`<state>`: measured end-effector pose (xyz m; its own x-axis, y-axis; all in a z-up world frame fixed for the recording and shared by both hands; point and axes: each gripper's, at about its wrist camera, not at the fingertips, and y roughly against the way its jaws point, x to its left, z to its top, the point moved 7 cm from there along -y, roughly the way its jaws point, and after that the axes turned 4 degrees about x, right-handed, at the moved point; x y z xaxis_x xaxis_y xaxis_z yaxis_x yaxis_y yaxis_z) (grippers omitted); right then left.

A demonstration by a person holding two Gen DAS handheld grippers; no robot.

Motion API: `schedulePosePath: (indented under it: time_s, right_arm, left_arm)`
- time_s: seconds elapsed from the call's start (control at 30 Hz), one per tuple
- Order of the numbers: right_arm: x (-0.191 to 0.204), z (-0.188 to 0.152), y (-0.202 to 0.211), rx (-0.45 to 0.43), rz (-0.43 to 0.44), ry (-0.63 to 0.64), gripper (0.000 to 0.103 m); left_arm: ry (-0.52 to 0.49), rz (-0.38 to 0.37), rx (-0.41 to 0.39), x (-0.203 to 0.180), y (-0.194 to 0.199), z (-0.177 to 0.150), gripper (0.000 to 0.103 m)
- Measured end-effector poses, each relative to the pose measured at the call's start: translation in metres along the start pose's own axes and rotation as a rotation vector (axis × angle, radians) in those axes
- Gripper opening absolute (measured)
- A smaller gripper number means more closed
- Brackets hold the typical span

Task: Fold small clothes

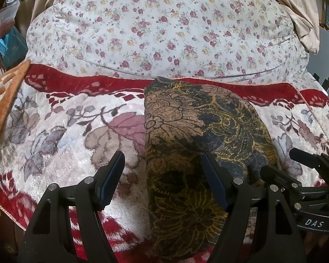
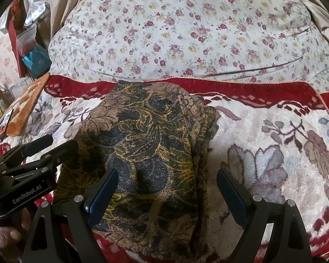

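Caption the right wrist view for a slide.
Open right gripper above a folded brown, black and yellow patterned garment on a red-bordered floral plush blanket.

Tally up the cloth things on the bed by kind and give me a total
Folded brown-and-black patterned garment: 1
Red-and-cream floral blanket: 1
White cover with small roses: 1
Orange checked cloth: 1
Total: 4
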<state>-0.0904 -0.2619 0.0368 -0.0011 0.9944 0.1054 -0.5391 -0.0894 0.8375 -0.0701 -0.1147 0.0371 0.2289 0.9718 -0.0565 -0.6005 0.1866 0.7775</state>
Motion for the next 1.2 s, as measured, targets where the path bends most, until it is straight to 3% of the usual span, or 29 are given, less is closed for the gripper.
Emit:
schedulePosePath:
  time_s: [0.3, 0.63, 0.7, 0.93, 1.2]
  right_arm:
    - [-0.002, 0.000, -0.004, 0.009, 0.009, -0.008, 0.090]
    - [0.002, 0.000, -0.008, 0.018, 0.014, -0.006, 0.090]
    - [0.004, 0.000, -0.007, 0.018, 0.013, -0.001, 0.090]
    - [0.003, 0.000, -0.007, 0.021, 0.009, -0.007, 0.090]
    - [0.001, -0.001, -0.010, 0.032, -0.004, -0.004, 0.090]
  left_arm:
    - [-0.003, 0.055, -0.002, 0.007, -0.001, 0.000, 0.073]
    - [-0.093, 0.226, 0.005, 0.009, -0.003, -0.005, 0.073]
    - [-0.105, 0.215, -0.002, 0.007, -0.003, -0.006, 0.073]
    - [-0.066, 0.044, 0.012, -0.003, -0.001, -0.007, 0.073]
    - [-0.044, 0.045, 0.009, 0.000, -0.002, -0.007, 0.073]
